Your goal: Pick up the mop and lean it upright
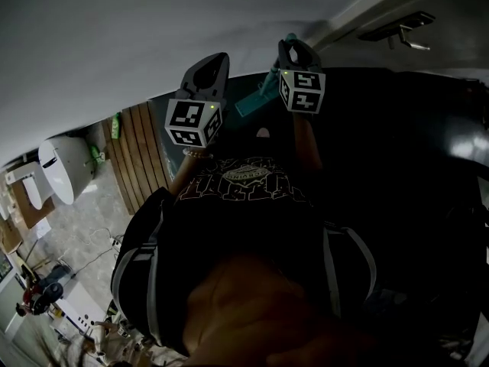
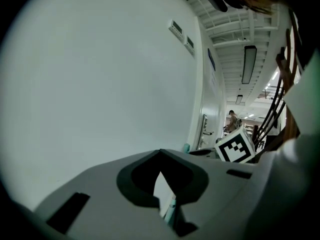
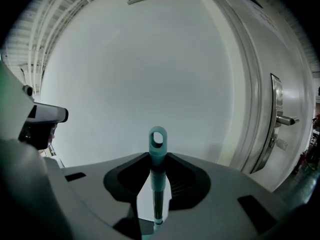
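Left gripper (image 1: 215,63): raised ahead of the person and pointed at the white wall (image 2: 100,84). Its jaws stand apart. A short teal length of the mop (image 3: 157,154) shows low in the gap, toward the right jaw, with a strip of wall visible on its other side. No pad is seen pressing on it. Judgement: this gripper serves as a loose guide against sideways sway, not as a clamp.

Mop: the handle stands upright, just right of the left gripper and between the jaws of the right gripper (image 1: 298,52). Its teal end cap with the hanging loop (image 3: 158,138) rises above that gripper's jaw line, in front of the wall. The mop head is in no view. Whether the handle touches the wall cannot be told.

Right gripper: beside the left one and also pointed at the wall. Its jaws are wide apart. The handle runs up through the gap close to the right jaw, and bare wall shows between it and the left jaw, so no clamp is judged to be on it. Probable reason: open jaws around an upright handle can catch it if it tips.

To the right of this gripper stands a door (image 3: 295,149) with a lever handle (image 3: 282,119). The handle top faces plain wall, apart from the door, which is judged the steadier place to lean it
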A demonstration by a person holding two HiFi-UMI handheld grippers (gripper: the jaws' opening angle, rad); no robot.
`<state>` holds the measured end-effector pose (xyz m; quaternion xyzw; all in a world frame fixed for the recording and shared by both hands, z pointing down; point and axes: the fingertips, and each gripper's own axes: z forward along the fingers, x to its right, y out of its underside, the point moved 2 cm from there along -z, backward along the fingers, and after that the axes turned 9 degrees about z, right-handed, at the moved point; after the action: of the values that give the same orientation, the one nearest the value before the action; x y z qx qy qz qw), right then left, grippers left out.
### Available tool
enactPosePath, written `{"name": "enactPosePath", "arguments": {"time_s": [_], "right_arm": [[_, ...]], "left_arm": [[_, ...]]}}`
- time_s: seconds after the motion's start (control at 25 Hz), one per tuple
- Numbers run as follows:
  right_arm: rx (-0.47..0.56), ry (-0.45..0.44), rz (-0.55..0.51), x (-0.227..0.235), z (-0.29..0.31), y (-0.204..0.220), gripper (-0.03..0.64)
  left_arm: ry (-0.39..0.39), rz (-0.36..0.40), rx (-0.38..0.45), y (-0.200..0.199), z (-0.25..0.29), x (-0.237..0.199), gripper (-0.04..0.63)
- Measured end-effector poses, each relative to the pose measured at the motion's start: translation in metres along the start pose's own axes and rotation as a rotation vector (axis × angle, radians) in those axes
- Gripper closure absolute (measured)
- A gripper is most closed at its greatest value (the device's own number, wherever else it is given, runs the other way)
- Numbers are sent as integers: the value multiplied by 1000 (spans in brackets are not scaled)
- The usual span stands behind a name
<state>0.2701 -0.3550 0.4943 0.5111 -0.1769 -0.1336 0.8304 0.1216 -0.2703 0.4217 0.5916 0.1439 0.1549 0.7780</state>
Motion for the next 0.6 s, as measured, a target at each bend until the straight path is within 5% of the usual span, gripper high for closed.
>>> {"name": "enactPosePath", "arguments": {"time_s": [0.6], "right_arm": [[-18,0,-6,4,48,-13,505]], "left_arm": [[-12,-10,-8,2,-2,-6,557]]}}
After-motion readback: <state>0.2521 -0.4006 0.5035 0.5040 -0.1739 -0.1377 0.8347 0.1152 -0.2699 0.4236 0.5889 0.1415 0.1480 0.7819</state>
